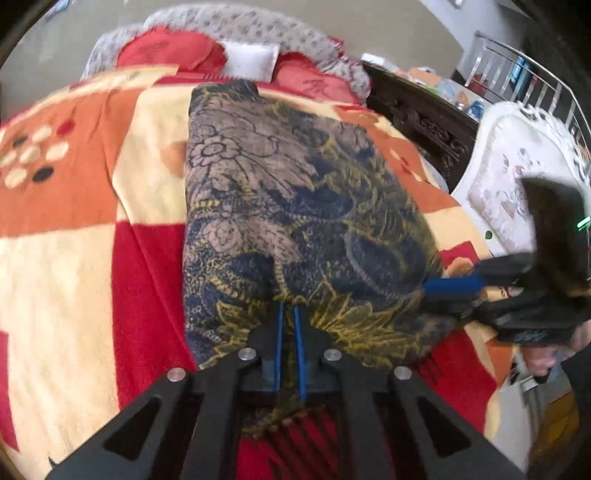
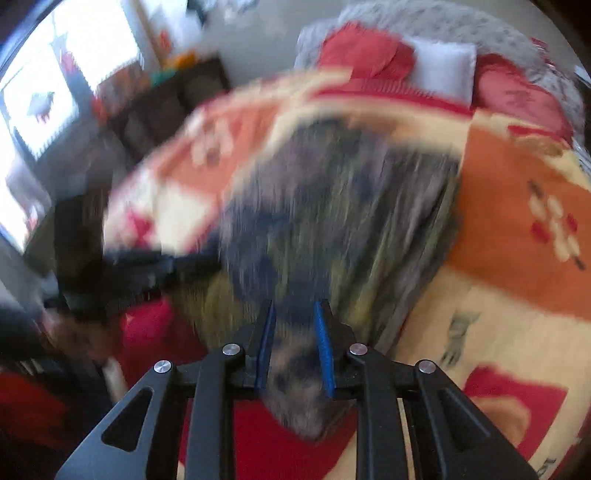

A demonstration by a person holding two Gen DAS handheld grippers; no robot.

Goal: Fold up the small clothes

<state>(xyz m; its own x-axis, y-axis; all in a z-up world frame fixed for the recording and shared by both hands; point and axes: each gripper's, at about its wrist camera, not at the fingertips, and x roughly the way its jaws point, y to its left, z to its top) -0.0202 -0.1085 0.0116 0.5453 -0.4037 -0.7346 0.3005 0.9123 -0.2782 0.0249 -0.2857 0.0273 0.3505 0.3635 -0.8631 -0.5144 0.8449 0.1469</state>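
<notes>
So there's a floral garment [image 1: 295, 206], dark blue and yellow on a greyish brown ground, spread down the middle of a bed, on top of a blanket [image 1: 74, 229] with big red, orange and cream blocks. Its far end reaches up toward the head of the bed, and the near end is at the foot edge where both tongs are.

The left gripper [image 1: 290, 332] has its blue pads almost together with a thin bit of the near hem pinched between them, so it's clenched on the cloth. The right gripper [image 2: 294, 338] has a wider gap, but there's a bunched corner of the same garment sitting between the pads and they look pressed on it. That view is badly motion-blurred, so take it as a grasp, not crisp detail.

At the head of the bed there are red pillows [image 1: 162, 50] and a white pillow [image 1: 249, 59] between them, against a grey patterned headboard [image 1: 258, 26]. Off the right side of the bed sits a dark carved cabinet [image 1: 417, 110] with stuff on top too blurry to name, so no idea what's in it.
</notes>
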